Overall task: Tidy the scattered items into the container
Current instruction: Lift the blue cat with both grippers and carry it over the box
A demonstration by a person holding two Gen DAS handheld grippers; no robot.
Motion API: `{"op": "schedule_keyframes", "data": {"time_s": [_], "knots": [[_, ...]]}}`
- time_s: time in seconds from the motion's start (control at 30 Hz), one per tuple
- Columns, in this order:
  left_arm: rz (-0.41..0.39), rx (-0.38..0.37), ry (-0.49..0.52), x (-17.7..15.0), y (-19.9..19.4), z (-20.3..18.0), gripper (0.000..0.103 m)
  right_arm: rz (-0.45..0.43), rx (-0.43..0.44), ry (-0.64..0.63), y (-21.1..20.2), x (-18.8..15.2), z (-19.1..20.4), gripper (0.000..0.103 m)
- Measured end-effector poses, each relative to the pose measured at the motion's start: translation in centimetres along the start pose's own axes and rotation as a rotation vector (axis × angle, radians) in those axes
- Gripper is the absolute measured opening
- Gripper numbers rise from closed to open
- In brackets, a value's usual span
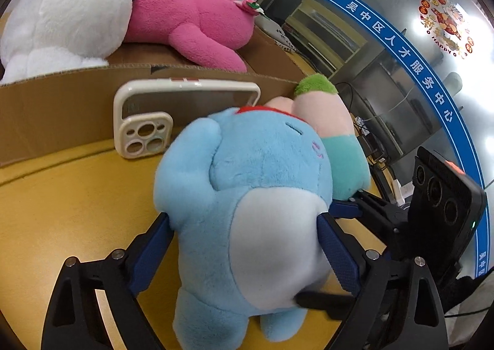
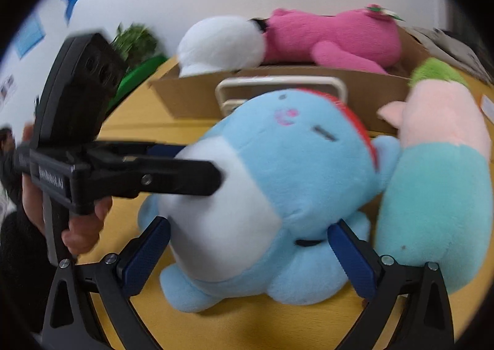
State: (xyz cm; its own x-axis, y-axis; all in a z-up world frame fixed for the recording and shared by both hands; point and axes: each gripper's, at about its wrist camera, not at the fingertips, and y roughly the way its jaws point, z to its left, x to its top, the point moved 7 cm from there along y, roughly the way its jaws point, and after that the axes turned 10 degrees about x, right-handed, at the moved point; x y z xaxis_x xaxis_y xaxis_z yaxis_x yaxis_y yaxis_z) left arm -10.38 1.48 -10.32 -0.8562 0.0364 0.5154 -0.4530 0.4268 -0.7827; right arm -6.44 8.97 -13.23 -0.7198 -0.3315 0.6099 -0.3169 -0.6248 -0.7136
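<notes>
We see the blue plush [image 1: 247,170] lying on the yellow table [image 1: 77,211], outside the cardboard box [image 1: 61,109]; both tools are on it. In the left wrist view it fills the centre and runs down toward 6 o'clock, white belly up. The left gripper [image 1: 245,220] has its jaws spread wide around the toy's body. One blue pad sits against the flank at 8 o'clock and the other against the belly at 4 o'clock. In the right wrist view its black finger comes in from 9 o'clock and dents the white belly, so we read it as gripping the blue plush.

The right gripper [image 2: 251,226] straddles the same toy from the other side. One pad lies on the belly at 7 o'clock and the other is tucked under the toy's arm at 5 o'clock. Both touch the fur, but we cannot tell whether they squeeze it. A hand [image 2: 83,226] at 8 o'clock holds the left tool's handle.

At 2 o'clock from the blue plush, touching it, lies a pink-and-teal plush [image 1: 327,121] with a green tuft. A cream phone case [image 1: 139,133] leans on the box's near wall at 11 o'clock. Inside the box, at 11 to 12 o'clock, a white plush [image 1: 68,10] and a pink plush [image 1: 191,19] rest side by side, touching.
</notes>
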Motion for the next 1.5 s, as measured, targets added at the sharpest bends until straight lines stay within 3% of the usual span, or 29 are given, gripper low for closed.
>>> {"op": "schedule_keyframes", "data": {"time_s": [0.27,0.47,0.53,0.63,0.67,0.7,0.73,0.93,1.1,1.23,1.33,1.5], "knots": [[0.023,0.039,-0.05,-5.2,-2.3,-1.0,0.091,0.059,0.159,-0.168,-0.2,-2.1,1.9,0.099],[-0.021,0.072,0.007,-5.0,-4.2,-0.8,0.091,0.079,0.126,-0.281,-1.1,-3.0,2.2,0.1],[-0.01,0.016,-0.009,-4.1,-3.5,-0.3,0.099,0.095,0.123,-0.292,-1.0,-3.2,2.2,0.099],[0.074,-0.049,-0.051,-4.0,-0.6,0.6,0.099,0.098,0.139,-0.278,-0.6,-3.4,2.0,0.096],[0.099,-0.111,-0.062,-4.2,0.1,0.3,0.096,0.1,0.144,-0.268,-0.5,-3.5,1.9,0.095],[0.112,-0.171,-0.069,-4.3,0.5,-0.1,0.085,0.102,0.147,-0.261,-0.4,-3.6,1.8,0.094],[0.108,-0.185,-0.072,-4.4,0.6,-0.3,0.085,0.1,0.15,-0.256,-0.4,-3.6,1.6,0.092],[0.083,-0.198,-0.072,-5.1,-0.6,-0.3,0.077,0.064,0.167,-0.252,-1.0,-3.8,2.2,0.079],[-0.011,-0.193,-0.098,-5.7,-4.1,-0.4,0.077,0.025,0.203,-0.296,-2.6,-3.2,4.1,0.077],[-0.124,-0.195,-0.093,-3.1,-7.5,-1.2,0.077,-0.033,0.197,-0.368,-5.0,-0.6,5.9,0.077],[-0.219,-0.177,-0.038,1.0,-9.8,-1.7,0.077,-0.092,0.173,-0.445,-7.3,3.3,6.6,0.077],[-0.305,-0.14,0.02,8.9,-9.1,0.0,0.077,-0.139,0.116,-0.587,-8.9,10.9,5.2,0.077]]}}
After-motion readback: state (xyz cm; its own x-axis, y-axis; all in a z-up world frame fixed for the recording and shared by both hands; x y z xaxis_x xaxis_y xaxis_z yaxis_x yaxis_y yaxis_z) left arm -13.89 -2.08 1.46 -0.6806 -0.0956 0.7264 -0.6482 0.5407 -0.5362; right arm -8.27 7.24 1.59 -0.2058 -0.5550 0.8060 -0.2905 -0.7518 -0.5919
